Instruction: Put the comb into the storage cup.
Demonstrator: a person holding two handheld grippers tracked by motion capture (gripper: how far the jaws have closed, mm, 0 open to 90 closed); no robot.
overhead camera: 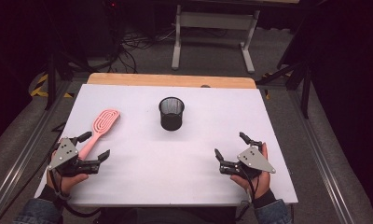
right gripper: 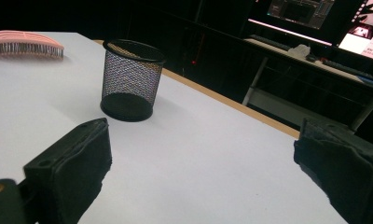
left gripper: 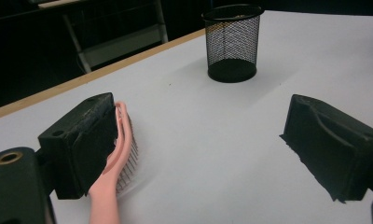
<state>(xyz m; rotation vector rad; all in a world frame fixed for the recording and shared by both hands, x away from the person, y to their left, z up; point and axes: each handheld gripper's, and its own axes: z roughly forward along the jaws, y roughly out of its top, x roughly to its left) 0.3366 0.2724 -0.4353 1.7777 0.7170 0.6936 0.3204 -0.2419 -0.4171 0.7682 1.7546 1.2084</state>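
A pink hairbrush [overhead camera: 103,122] lies on the white table top [overhead camera: 184,158] at the left, bristles down, its handle pointing toward the person. My left gripper [overhead camera: 96,144] is open around that handle. In the left gripper view the brush [left gripper: 123,140] lies right beside the left jaw's inner face, far from the right jaw. The left gripper [left gripper: 198,149] has bare table between its jaws otherwise. A black mesh cup [overhead camera: 171,113] stands upright mid-table. My right gripper [overhead camera: 230,144] rests open at the right, nothing between its jaws. The right gripper view shows the cup [right gripper: 131,79] and brush [right gripper: 26,44] ahead of the right gripper [right gripper: 201,177].
The table's far edge is a wooden strip [overhead camera: 170,80]. Beyond it stand a white desk frame [overhead camera: 215,35] and cables on the floor [overhead camera: 133,44]. Lit monitors [right gripper: 315,14] sit on a dark desk in the right gripper view.
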